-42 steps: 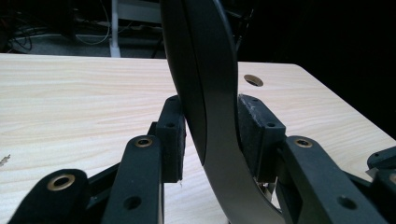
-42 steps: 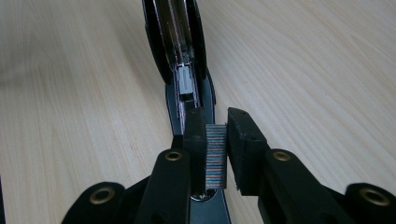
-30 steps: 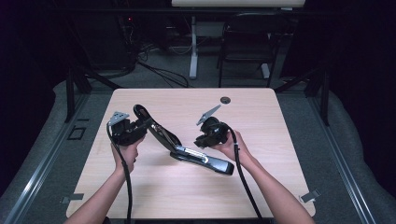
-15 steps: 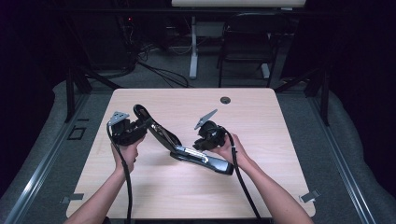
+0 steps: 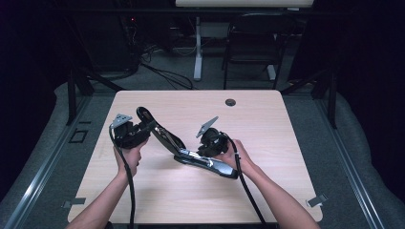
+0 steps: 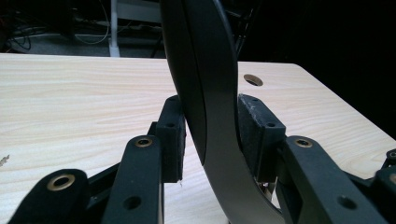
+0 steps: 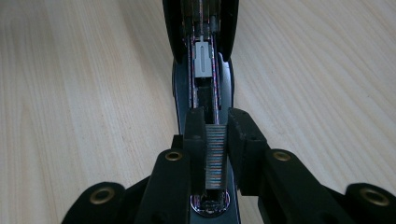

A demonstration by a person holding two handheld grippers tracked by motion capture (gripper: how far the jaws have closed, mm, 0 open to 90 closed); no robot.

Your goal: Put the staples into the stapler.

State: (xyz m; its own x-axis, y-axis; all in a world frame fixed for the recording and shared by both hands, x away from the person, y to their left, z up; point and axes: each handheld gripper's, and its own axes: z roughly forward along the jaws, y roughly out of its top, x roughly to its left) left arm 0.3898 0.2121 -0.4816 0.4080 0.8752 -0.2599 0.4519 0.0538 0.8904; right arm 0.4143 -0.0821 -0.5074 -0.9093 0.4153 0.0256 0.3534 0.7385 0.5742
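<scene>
Brightly lit table [image 5: 267, 119], dark surroundings; soft shadows; near jaws slightly blurred, no glare

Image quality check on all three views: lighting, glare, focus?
High view: table evenly lit, surroundings nearly black, picture soft. Left gripper view: stapler lid dark with a faint sheen, near jaws slightly soft, backdrop falls to black. Right gripper view: staple strip fairly sharp, small glints on the stapler's metal channel, wood grain farther off softens.

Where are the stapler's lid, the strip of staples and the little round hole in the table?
stapler's lid [image 6: 210, 93], left gripper view, middle of the raised dark arm.
strip of staples [image 7: 215, 156], right gripper view, ridged top of the strip.
round hole [image 5: 230, 102], high view, its dark middle.
</scene>
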